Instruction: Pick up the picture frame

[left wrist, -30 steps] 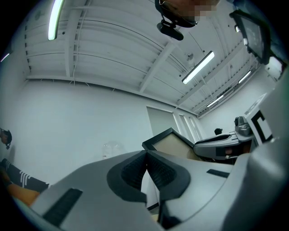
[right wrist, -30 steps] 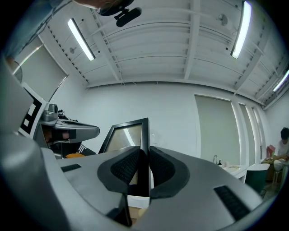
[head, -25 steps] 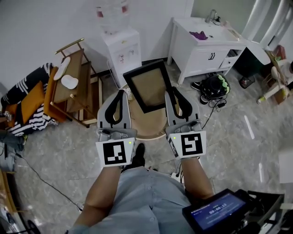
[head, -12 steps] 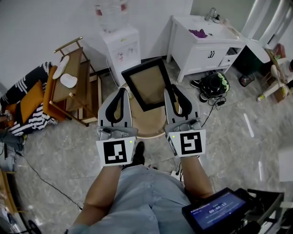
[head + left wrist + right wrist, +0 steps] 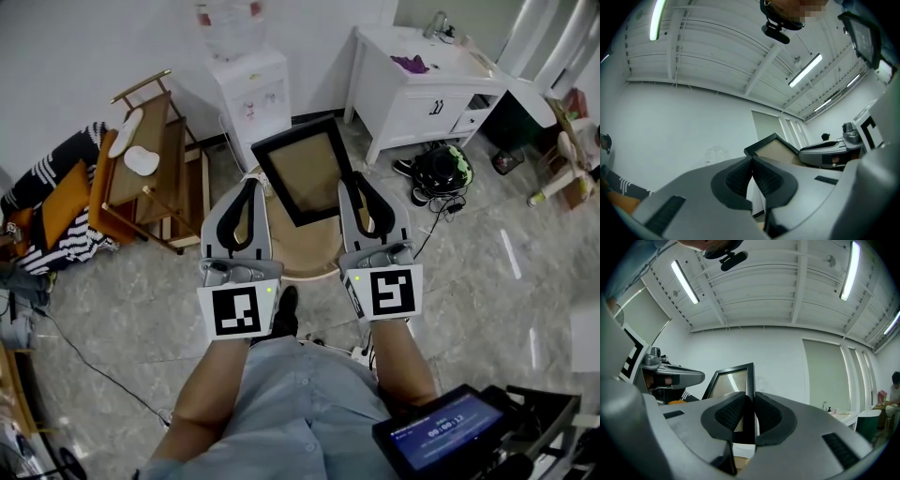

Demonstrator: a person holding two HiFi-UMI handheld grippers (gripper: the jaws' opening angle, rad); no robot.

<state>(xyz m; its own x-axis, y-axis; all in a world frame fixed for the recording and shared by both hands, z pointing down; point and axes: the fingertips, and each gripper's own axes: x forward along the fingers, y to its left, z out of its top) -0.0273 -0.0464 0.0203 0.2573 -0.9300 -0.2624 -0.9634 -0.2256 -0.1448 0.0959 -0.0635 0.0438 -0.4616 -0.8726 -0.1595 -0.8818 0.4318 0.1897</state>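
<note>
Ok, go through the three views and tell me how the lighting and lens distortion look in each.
Head view: soft, even light, sharp, no glare on the picture frame. Left gripper view: strong fisheye bending, dark corners, and the ceiling tube light is blown out white. Right gripper view: the same fisheye curve, equally bright tubes overhead, and pale reflections on the frame's glass.

Two grey hand-held grippers, a pale blue shirt (image 5: 292,412).

Left gripper (image 5: 250,190) and right gripper (image 5: 354,185) alike: smooth light grey shells, each with a long dark loop-shaped recess on top, black ribbed pads (image 5: 730,414) inside the tips, flat dark slots on the shoulders. At the near end of each, a white cube (image 5: 237,312) printed with a black square marker, and beside it a small green light (image 5: 268,292). Forearms bare below the shirt.
</note>
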